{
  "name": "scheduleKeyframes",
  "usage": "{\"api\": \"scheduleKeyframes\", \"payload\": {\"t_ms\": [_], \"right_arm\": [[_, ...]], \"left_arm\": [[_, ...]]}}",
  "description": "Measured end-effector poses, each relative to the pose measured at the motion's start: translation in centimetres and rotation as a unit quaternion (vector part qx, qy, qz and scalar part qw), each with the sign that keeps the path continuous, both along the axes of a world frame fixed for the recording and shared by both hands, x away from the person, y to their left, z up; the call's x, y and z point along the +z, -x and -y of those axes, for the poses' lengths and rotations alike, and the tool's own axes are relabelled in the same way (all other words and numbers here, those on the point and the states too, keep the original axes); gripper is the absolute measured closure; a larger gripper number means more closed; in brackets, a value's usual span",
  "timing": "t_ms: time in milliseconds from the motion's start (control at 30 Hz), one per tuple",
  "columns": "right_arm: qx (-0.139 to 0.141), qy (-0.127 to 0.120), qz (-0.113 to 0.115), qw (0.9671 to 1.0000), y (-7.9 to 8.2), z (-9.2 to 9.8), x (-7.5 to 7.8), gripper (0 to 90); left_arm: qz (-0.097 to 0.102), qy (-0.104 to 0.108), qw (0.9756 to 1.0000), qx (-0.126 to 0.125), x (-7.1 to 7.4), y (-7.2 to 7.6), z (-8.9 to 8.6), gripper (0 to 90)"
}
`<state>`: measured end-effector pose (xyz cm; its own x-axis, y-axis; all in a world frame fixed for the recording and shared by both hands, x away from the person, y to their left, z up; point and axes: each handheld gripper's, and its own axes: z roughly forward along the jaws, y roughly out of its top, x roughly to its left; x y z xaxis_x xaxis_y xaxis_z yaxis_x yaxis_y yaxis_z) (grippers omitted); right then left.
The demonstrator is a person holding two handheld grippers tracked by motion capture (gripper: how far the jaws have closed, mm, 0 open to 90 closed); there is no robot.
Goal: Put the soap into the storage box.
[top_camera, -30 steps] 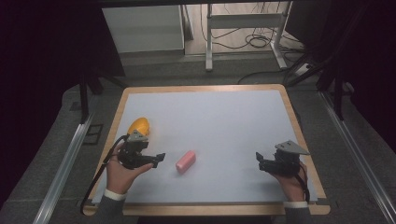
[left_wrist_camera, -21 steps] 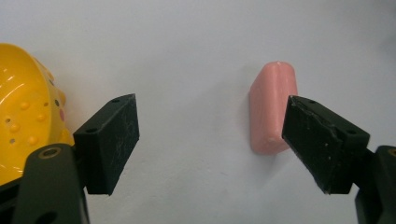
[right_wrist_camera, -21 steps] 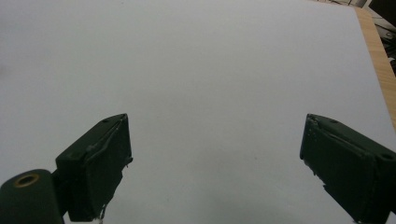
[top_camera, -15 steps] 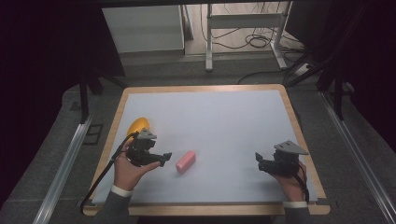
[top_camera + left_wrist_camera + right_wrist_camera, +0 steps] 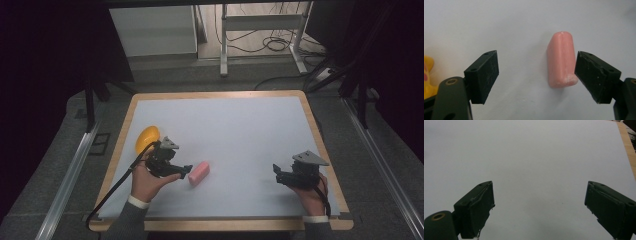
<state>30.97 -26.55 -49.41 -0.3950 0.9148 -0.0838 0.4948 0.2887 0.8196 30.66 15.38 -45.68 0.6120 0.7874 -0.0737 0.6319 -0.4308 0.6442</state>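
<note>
A pink rounded block [image 5: 199, 173] lies on the white mat [image 5: 235, 130], left of the middle near the front. My left gripper [image 5: 186, 171] is open just to its left, its tips nearly at the block. In the left gripper view the pink block [image 5: 561, 62] lies between the jaws, close against the right-hand one, and my left gripper [image 5: 537, 77] stands wide open around it. A yellow rounded toy [image 5: 147, 138] sits behind the left hand, its edge also visible as the yellow toy [image 5: 427, 75]. My right gripper [image 5: 276, 173] is open at the front right; my right gripper [image 5: 539, 207] has bare mat between its jaws.
The mat lies on a wooden-edged table [image 5: 215, 94]. A black cable [image 5: 112, 192] trails from the left gripper over the front left edge. Metal rails [image 5: 65, 175] run along both sides on the floor, with a white frame and cables beyond the far edge.
The left hand has moved its gripper to the right, towards the pink block, uncovering more of the yellow toy. The right gripper has stayed almost still.
</note>
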Motion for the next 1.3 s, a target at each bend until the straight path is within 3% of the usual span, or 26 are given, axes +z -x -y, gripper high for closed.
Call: {"api": "scheduleKeyframes", "payload": {"t_ms": [167,300,433,567,867,1033,1167,1300], "right_arm": [[0.0,0.002,-0.003,1.0,-0.1,0.0,-0.1,8.6],[0.0,0.004,-0.005,1.0,-0.1,0.0,-0.3,8.6],[0.0,0.005,-0.006,1.0,-0.1,-0.1,-0.3,8.6],[-0.001,0.008,-0.008,0.9999,-0.2,-0.1,-0.4,8.6],[-0.001,0.01,-0.01,0.9999,-0.2,-0.1,-0.5,8.6],[-0.003,0.01,-0.011,0.9999,-0.3,0.0,-0.5,8.6],[-0.003,0.011,-0.012,0.9999,-0.3,0.0,-0.6,8.6],[-0.004,0.013,-0.013,0.9998,-0.3,0.1,-0.6,8.6]], "left_arm": [[-0.002,0.003,1.0,-0.007,-0.1,-0.2,0.7,21.2],[-0.013,-0.008,0.9997,-0.017,-0.9,-0.3,1.5,21.2],[-0.02,-0.009,0.9996,-0.019,-1.1,-0.3,1.8,21.1],[-0.022,-0.023,0.9991,-0.029,-1.0,-0.3,2.6,20.8],[-0.042,-0.029,0.9979,-0.039,-2.2,-1.3,4.4,21.3],[-0.047,-0.051,0.9967,-0.043,-3.1,-1.7,5.5,22.5],[-0.05,-0.067,0.9958,-0.037,-3.8,-1.9,5.8,26.5],[-0.049,-0.067,0.996,-0.035,-4.3,-1.7,5.9,32.8]]}}
